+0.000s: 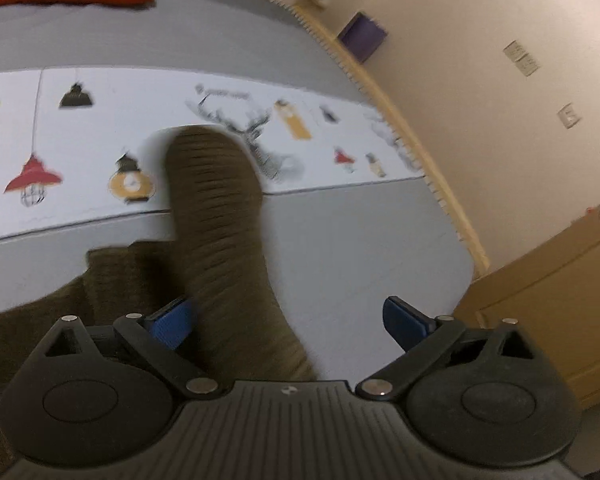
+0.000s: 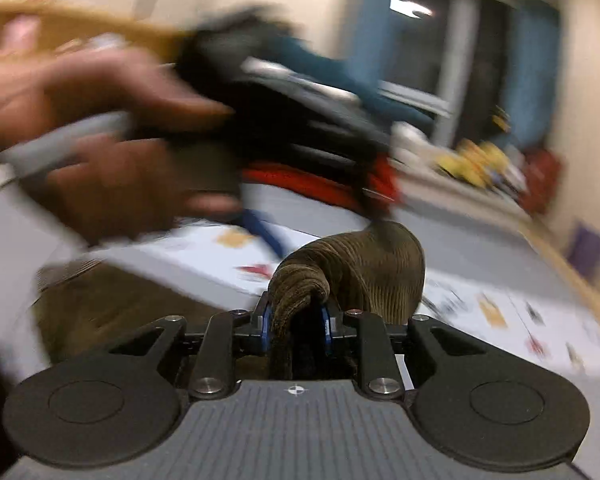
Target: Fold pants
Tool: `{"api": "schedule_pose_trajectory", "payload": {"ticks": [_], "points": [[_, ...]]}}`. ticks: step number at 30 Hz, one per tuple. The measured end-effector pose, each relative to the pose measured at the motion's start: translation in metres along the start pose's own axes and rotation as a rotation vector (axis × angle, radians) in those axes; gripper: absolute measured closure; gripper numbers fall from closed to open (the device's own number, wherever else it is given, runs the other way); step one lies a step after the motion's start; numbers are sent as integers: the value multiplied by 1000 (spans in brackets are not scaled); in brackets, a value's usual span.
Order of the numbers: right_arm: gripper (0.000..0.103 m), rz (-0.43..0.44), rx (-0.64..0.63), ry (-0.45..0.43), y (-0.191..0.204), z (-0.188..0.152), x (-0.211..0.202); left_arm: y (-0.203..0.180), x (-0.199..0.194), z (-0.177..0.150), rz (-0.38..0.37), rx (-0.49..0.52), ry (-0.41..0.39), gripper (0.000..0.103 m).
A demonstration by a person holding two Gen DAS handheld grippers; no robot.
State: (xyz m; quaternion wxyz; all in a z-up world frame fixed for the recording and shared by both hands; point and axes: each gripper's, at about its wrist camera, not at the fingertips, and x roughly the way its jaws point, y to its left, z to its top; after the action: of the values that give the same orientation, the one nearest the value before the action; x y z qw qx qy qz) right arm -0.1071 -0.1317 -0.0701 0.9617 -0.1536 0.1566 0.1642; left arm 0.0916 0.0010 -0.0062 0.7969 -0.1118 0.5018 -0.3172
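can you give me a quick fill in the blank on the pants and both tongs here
1. The corduroy pants are olive-____ in colour.
2. The right tongs are ____ on a bunched fold of the pants.
3. The left tongs stand ____, with a pant leg lying between them, unpinched.
4. Past the pants lies a white sheet printed with ____.

Missing words: brown; shut; open; lanterns

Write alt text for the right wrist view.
The right gripper is shut on a bunched fold of olive corduroy pants, lifted above a grey bed. A blurred hand holding the other gripper fills the upper left.
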Motion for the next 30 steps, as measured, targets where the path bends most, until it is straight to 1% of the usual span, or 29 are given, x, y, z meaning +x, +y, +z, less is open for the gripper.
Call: {"api": "schedule_pose_trajectory", "payload": {"ticks": [1, 2, 3, 4, 5, 7, 9, 10, 11, 12, 13, 15, 16, 17, 19, 20, 23, 25, 26, 27, 28, 29, 30], "points": [[79, 30, -48, -4, 13, 0, -1, 3, 4, -3, 48, -6, 19, 12], [79, 57, -85, -4, 24, -1, -2, 8, 9, -5, 117, -19, 42, 36], [79, 71, -107, -1, 30, -2, -2, 15, 14, -8, 185, -37, 75, 72], [79, 77, -114, 6, 33, -3, -2, 22, 17, -10, 220, -42, 91, 75], [79, 74, -109, 22, 34, -4, 0, 25, 17, -11, 236, -34, 90, 80], [79, 76, -92, 37, 27, -3, 5, 22, 12, -12, 241, 4, 65, 83], [77, 97, -92, 37, 25, -1, 4, 15, 3, -16, 269, 64, 35, 84], [72, 113, -85, 39, 24, 1, 3, 15, -3, -19, 285, 83, 21, 84], [67, 145, -58, 41, 21, 1, -2, 19, -12, -21, 290, 76, 5, 84], [64, 188, -22, 46, 14, 3, -3, 25, -22, -21, 292, 62, -11, 85], [58, 247, 28, 56, 13, 7, -9, 32, -34, -23, 303, 51, -31, 85], [48, 402, 189, 75, -9, 14, -10, 49, -61, -31, 332, 26, -73, 85], [38, 456, 271, 81, -22, 17, -11, 61, -74, -35, 338, 0, -89, 85], [30, 474, 337, 87, -33, 18, -8, 71, -88, -41, 346, -25, -101, 85], [28, 462, 431, 111, -53, 13, 1, 95, -114, -56, 378, -83, -126, 85], [28, 447, 477, 139, -61, 9, 12, 106, -126, -65, 395, -108, -133, 85], [28, 379, 596, 252, -75, -9, 54, 143, -160, -89, 437, -179, -118, 84], [28, 346, 690, 354, -78, -27, 88, 167, -170, -102, 468, -254, -105, 79], [28, 338, 741, 404, -78, -36, 105, 180, -173, -107, 492, -296, -101, 65], [28, 342, 783, 437, -76, -45, 116, 193, -174, -109, 506, -335, -92, 37], [28, 357, 818, 465, -69, -50, 130, 204, -175, -113, 509, -361, -84, 25], [28, 380, 837, 492, -64, -54, 141, 211, -177, -116, 503, -372, -80, 15], [28, 396, 847, 511, -58, -56, 150, 217, -174, -116, 497, -382, -68, 13]]}}
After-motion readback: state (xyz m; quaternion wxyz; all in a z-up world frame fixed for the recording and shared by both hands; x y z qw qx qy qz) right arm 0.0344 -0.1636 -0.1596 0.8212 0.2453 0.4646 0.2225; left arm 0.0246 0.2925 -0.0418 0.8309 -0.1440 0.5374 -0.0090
